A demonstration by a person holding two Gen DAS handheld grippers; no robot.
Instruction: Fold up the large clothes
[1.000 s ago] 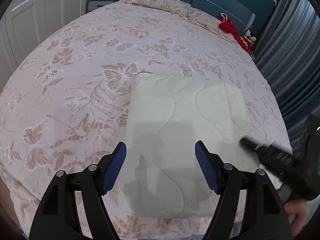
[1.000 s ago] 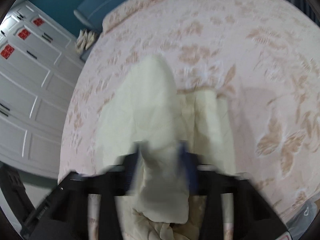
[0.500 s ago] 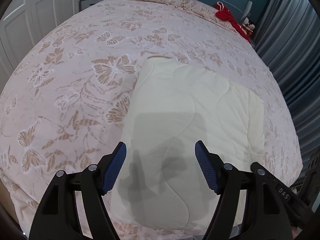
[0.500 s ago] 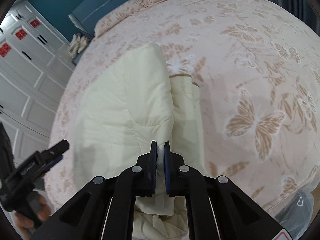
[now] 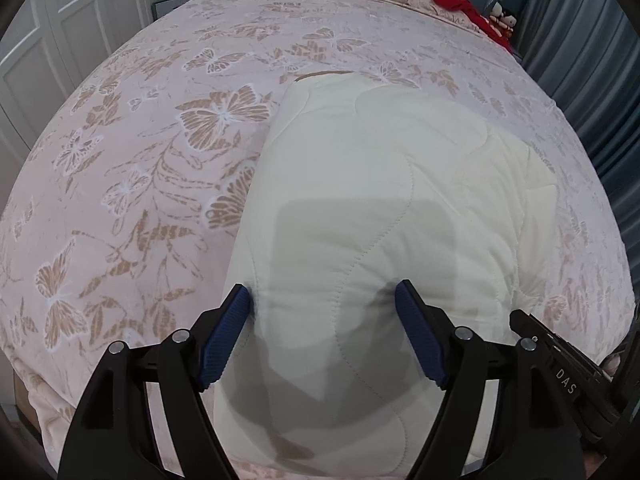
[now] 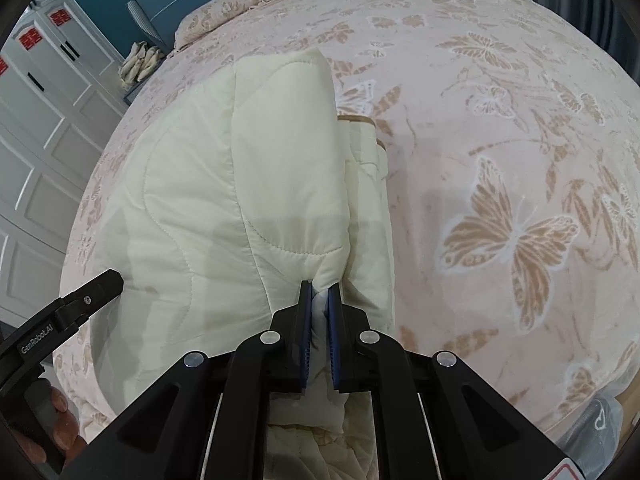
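A cream quilted garment [image 5: 380,216] lies folded into a thick rectangle near the foot of the bed; it also shows in the right wrist view [image 6: 240,184]. My left gripper [image 5: 322,300] is open, its blue pads low over the garment's near part, one pad at its left edge. My right gripper [image 6: 319,294] is shut on the garment's right front corner, with several folded layers showing beside it. The left gripper's tip [image 6: 100,284] shows in the right wrist view at the garment's left side.
The bed [image 5: 140,160] has a pink cover with brown butterflies. A red garment [image 5: 460,0] and small toys lie by the headboard at the far right. White wardrobe doors [image 6: 40,120] stand left of the bed, grey curtains [image 5: 580,40] right.
My left gripper has come down and forward over the garment, which now fills more of its view. My right gripper stays shut on the corner and has steadied after a blurred move.
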